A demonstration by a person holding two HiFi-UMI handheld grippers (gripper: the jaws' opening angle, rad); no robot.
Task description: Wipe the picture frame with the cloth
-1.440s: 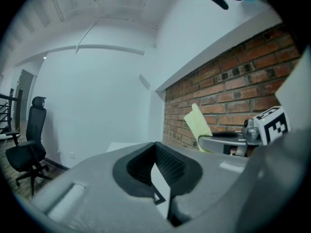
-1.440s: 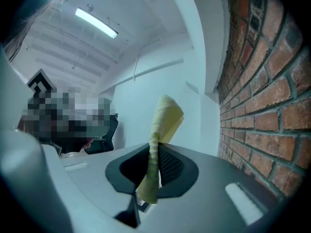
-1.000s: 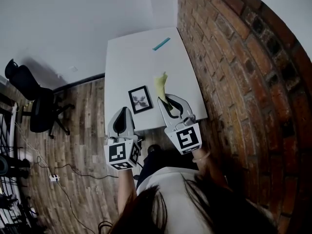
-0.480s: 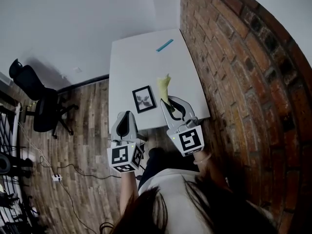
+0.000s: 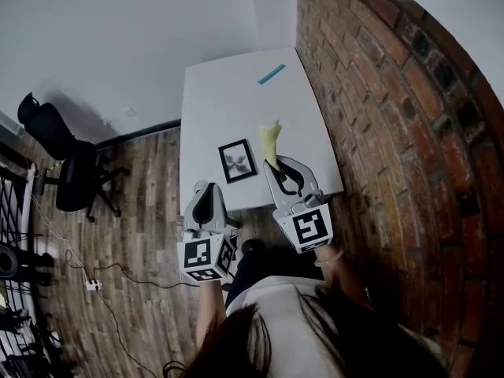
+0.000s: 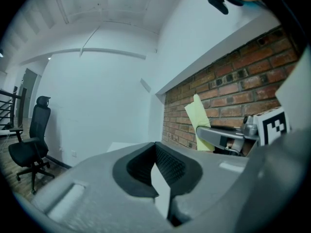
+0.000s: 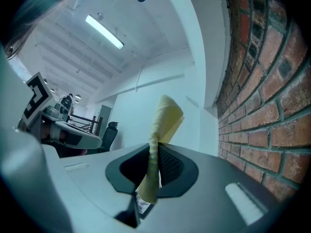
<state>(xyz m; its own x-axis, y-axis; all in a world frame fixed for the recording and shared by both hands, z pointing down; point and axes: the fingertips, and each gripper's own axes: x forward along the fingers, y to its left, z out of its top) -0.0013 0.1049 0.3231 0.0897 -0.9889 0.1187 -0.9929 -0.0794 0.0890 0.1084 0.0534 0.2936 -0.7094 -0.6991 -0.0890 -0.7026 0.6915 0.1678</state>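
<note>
Frame (image 5: 237, 161) lies flat on the table (image 5: 228, 93), face up, close to the near edge and about midway along it. Just to its right is the cloth (image 5: 271, 138), yellow and bunched, sticking up out of my right gripper (image 5: 277, 166). Those jaws are clamped on its lower end, and the free end stands above them. As far as I can see, cloth and frame are apart, with no contact. My left gripper (image 5: 206, 201) sits off the near edge, over the floor, jaws pressed together with nothing between them. So the cloth is in hand and that part is done. The wiping itself, I judge, hasn't begun: the cloth has to come down and left onto the frame's face and sweep across it. My left could steady the frame. A blue strip (image 5: 271, 74) lies near the far right corner, well clear.
</note>
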